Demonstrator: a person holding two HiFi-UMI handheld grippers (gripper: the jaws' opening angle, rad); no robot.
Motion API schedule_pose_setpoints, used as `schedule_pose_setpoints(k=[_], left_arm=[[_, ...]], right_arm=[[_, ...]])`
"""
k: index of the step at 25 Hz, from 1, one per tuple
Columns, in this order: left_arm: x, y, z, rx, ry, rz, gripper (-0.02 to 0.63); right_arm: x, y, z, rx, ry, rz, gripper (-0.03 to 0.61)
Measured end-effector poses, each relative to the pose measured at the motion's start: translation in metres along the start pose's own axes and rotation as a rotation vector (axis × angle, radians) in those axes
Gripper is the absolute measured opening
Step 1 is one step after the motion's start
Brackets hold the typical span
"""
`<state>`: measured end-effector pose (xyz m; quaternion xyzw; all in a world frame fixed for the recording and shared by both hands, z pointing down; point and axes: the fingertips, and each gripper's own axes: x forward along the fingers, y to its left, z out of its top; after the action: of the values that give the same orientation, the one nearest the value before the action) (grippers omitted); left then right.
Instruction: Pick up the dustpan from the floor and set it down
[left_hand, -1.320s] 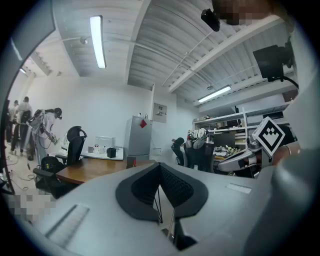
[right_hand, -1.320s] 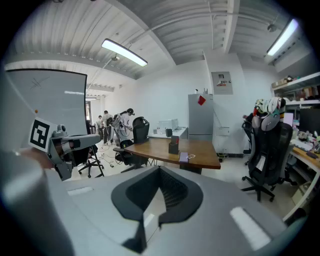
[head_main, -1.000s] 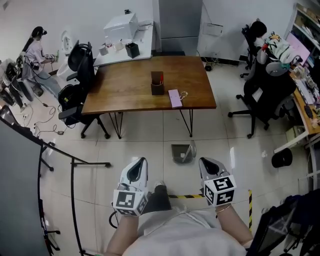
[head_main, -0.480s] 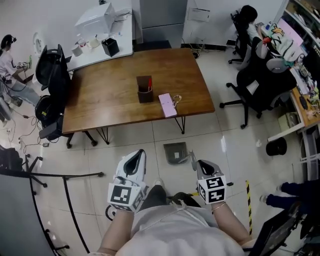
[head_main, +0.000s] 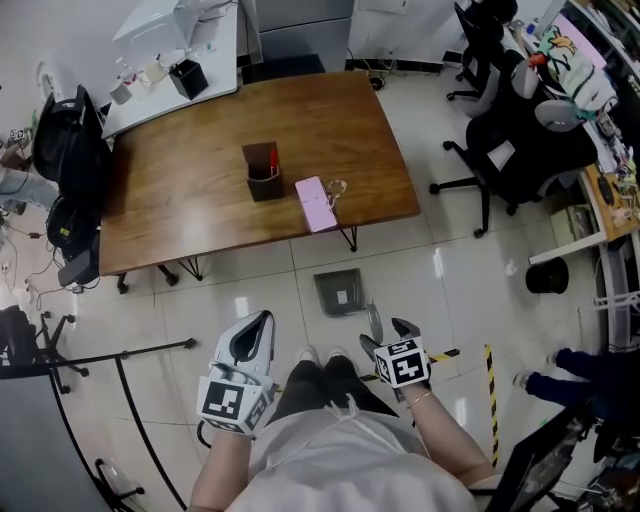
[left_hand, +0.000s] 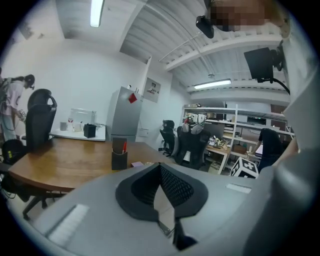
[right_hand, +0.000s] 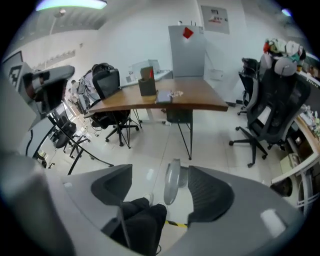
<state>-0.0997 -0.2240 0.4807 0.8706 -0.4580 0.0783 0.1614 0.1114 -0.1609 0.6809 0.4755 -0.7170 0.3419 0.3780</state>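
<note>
The dustpan (head_main: 340, 293) lies on the floor just in front of the wooden table (head_main: 200, 180), its handle (right_hand: 172, 181) untouched between the right gripper's (head_main: 385, 333) jaws, which have just been opening, so that gripper should drop lower and centre on the handle before squeezing; the left gripper (head_main: 262, 320) is clenched on nothing.

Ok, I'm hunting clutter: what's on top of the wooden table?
A dark pen holder, a flat pink object and a small unclear item beside it. The holder's contents are mostly hidden.

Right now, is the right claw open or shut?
Open: the right claw has just been opening, and the dustpan handle shows between its separated pads, neither pressing it.
</note>
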Motion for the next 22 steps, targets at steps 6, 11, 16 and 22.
schedule_pose_setpoints(k=[6,11,16,22], left_arm=[[0.025,-0.001,-0.054,-0.001,0.064,-0.042,0.014],[0.040,0.017,-0.090,0.007,0.090,-0.059,0.014],[0.050,0.036,-0.082,0.006,0.070,-0.037,0.014],[0.055,0.035,-0.079,-0.007,0.070,-0.063,0.014]], right_arm=[[0.085,-0.033,-0.040,0.088,0.176,-0.019,0.350],[0.136,-0.048,-0.061,0.125,0.296,-0.051,0.317],[0.143,-0.050,-0.045,0.100,0.252,-0.119,0.091],[0.140,-0.059,-0.049,0.135,0.277,-0.112,0.003]])
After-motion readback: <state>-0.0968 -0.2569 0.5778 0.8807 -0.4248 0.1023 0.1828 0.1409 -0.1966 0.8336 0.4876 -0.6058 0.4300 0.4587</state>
